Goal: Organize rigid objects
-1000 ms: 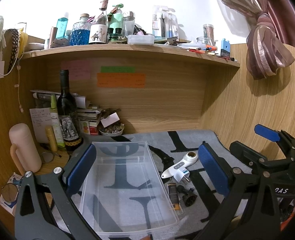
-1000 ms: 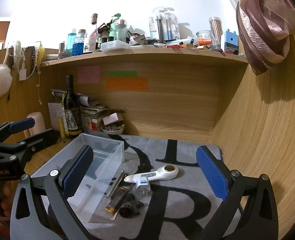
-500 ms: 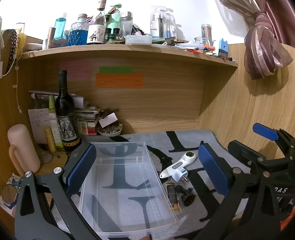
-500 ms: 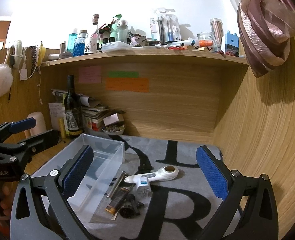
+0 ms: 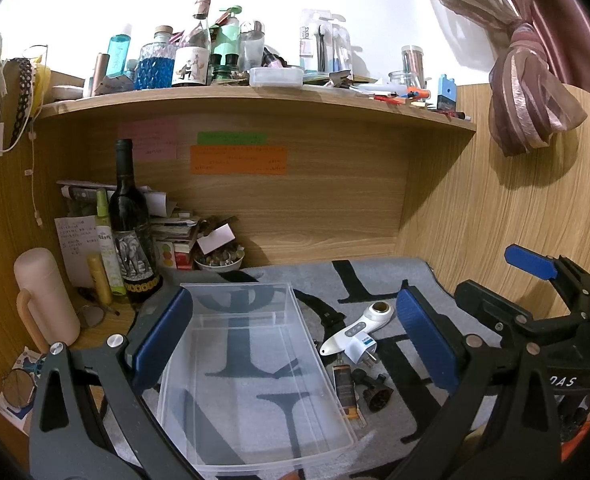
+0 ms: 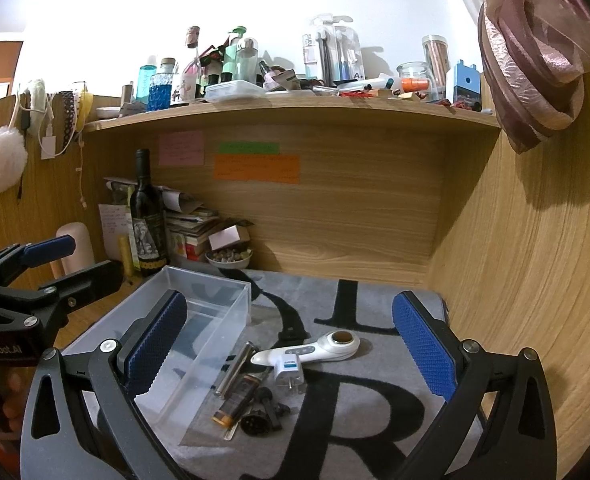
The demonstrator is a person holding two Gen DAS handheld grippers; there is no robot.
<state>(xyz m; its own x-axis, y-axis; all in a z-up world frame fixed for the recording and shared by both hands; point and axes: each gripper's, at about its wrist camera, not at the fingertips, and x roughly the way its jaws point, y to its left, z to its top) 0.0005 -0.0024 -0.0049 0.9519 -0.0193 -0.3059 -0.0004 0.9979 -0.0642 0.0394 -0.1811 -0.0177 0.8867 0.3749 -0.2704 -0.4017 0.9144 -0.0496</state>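
A clear plastic bin (image 5: 251, 368) lies empty on the grey lettered mat; it also shows in the right wrist view (image 6: 199, 336). Right of it lie a white handheld device (image 6: 315, 350), a white plug adapter (image 6: 289, 372), a metal cylinder (image 6: 235, 368), a black and orange tube (image 6: 235, 402) and a black plug (image 6: 261, 418). The device (image 5: 359, 328) and adapter (image 5: 363, 350) show in the left wrist view too. My left gripper (image 5: 295, 332) is open above the bin. My right gripper (image 6: 291, 344) is open above the loose items. Both are empty.
A wine bottle (image 5: 131, 232), a pink flask (image 5: 45, 300), stacked papers and a small bowl (image 5: 219, 260) crowd the back left corner. A cluttered wooden shelf (image 5: 255, 96) runs overhead. A wooden wall (image 6: 535, 280) closes the right side.
Both grippers have shifted only slightly; the scene has drifted a little in each view. Nothing was picked up or moved.
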